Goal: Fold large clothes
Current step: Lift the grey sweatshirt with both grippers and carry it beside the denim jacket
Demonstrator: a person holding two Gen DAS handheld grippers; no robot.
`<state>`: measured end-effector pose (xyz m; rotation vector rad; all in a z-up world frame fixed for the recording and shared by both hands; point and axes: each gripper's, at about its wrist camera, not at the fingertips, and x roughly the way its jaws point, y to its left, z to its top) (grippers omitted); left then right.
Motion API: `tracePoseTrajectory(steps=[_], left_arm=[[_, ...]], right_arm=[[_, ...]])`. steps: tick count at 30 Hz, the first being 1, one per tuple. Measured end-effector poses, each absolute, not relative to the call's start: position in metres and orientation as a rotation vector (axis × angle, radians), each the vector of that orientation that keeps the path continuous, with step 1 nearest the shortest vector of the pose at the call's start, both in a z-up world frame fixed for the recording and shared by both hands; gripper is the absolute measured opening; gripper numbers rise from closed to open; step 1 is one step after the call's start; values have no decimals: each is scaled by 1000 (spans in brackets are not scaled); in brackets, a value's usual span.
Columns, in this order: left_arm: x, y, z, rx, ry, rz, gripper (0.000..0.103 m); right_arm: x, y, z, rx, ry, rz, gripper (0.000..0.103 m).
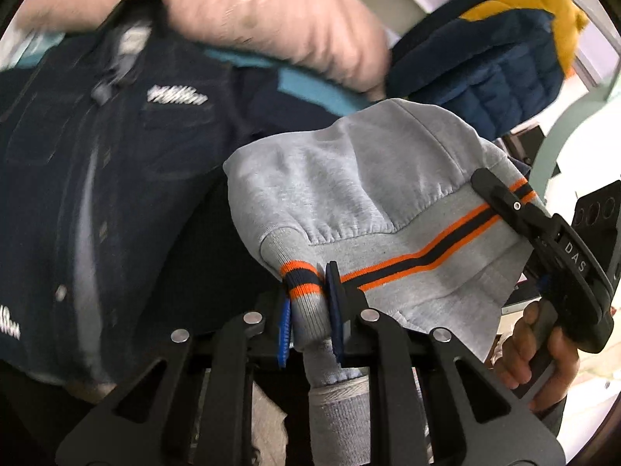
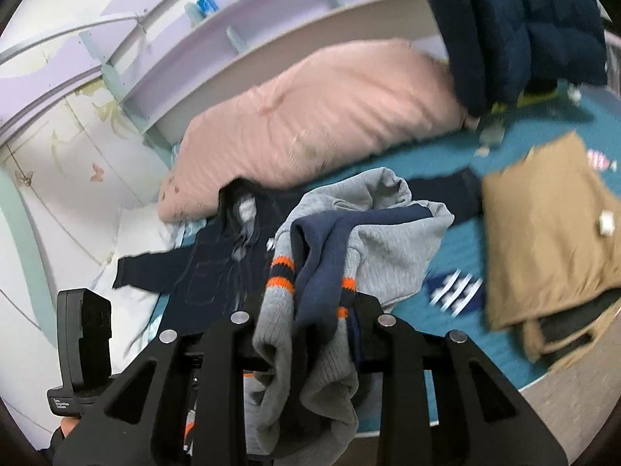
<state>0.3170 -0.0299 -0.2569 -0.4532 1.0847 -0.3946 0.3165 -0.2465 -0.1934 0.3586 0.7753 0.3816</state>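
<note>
Teal bedspread (image 2: 446, 322); tan garment (image 2: 543, 248) right-wrist view only.

Your views are bright and evenly lit, with soft daylight and only faint shadows. Motion blur smears the far pillow (image 1: 217, 19), the dark jacket (image 1: 97, 147) and the tan cloth (image 2: 551, 248), while the near grey sweater (image 1: 372, 194) stays sharp. Fisheye bends the shelf (image 2: 248, 11) and darkens every corner.
</note>
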Motion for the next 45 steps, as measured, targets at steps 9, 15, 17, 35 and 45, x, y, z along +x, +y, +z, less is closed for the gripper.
tracePoseTrajectory(steps=[9,15,17,35,45], left_arm=[[385,-156,-201,-365,923,-539,15],[415,-262,-241,-298,966,-668,16],[425,-299,-283,-253,1083,-703,21],[441,-298,-344,-264,1196,-700,36],[474,-317,-342,-235,1175,-752,39]], right_arm=[[342,-374,-148,390,580,260,25],[338,-502,-221,514,600,112,25],[345,-547,-287,619,738,34,26],[328,-575,-337,695,823,-152,53],[350,-575,-360,654,878,-140,31]])
